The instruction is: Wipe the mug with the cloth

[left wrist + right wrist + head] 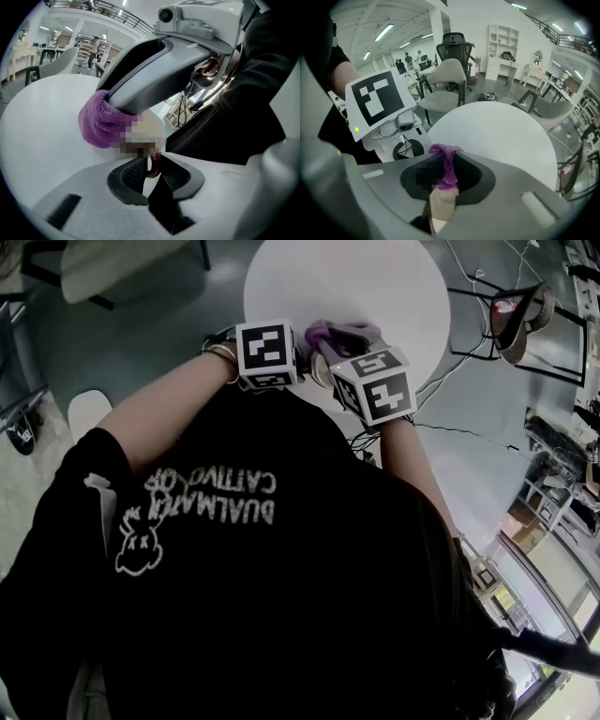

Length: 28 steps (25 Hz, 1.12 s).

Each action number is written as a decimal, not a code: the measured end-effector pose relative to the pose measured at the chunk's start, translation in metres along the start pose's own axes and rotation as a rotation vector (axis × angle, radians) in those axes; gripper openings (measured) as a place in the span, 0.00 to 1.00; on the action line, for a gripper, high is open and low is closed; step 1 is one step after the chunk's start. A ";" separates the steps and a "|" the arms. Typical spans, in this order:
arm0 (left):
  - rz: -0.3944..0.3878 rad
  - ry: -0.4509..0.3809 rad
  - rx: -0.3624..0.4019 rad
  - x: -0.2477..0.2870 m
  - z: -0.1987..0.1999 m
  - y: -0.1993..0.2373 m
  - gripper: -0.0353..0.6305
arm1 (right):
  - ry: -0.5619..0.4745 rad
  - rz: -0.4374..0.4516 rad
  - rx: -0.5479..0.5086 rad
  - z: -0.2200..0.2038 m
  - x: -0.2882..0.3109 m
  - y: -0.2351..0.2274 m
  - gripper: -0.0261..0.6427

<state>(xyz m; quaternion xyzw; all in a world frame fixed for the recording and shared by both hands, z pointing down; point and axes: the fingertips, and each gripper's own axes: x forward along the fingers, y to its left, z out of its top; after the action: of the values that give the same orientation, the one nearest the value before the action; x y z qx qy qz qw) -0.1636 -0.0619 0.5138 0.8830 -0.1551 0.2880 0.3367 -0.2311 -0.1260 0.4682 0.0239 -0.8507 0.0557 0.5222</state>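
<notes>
Left gripper (pixel 153 161) pinches cream mug (pixel 152 127) by thin part, rim or handle unclear, at near edge of round table (pixel 42 126). My right gripper (pixel 447 158) clamps purple cloth (pixel 449 176), bunched against mug. Judgement: mug rigid, smooth, breakable; cloth soft, best held by fold.

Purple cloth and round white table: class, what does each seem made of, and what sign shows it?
Purple cloth: probably soft terry or microfibre fabric, matt; its surface looks looped and fuzzy. Round white table: smooth, hard top with slight sheen; perhaps laminate or painted board, cannot tell.
</notes>
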 end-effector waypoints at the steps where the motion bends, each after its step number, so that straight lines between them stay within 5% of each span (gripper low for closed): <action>1: 0.000 0.001 0.000 0.000 0.000 0.000 0.17 | 0.003 0.004 -0.007 0.000 0.000 0.002 0.15; 12: 0.016 -0.012 -0.016 0.001 0.004 0.000 0.17 | 0.014 0.061 -0.084 -0.003 0.000 0.004 0.15; 21: 0.048 -0.036 -0.068 0.006 0.022 0.001 0.18 | 0.171 0.231 -0.156 -0.008 0.008 -0.003 0.15; 28: 0.133 -0.015 -0.136 0.016 0.026 0.008 0.18 | 0.186 0.359 -0.258 -0.017 0.016 -0.004 0.15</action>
<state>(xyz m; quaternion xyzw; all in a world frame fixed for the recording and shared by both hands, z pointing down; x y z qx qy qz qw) -0.1448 -0.0870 0.5120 0.8480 -0.2351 0.2919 0.3748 -0.2223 -0.1271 0.4903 -0.1996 -0.7896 0.0405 0.5789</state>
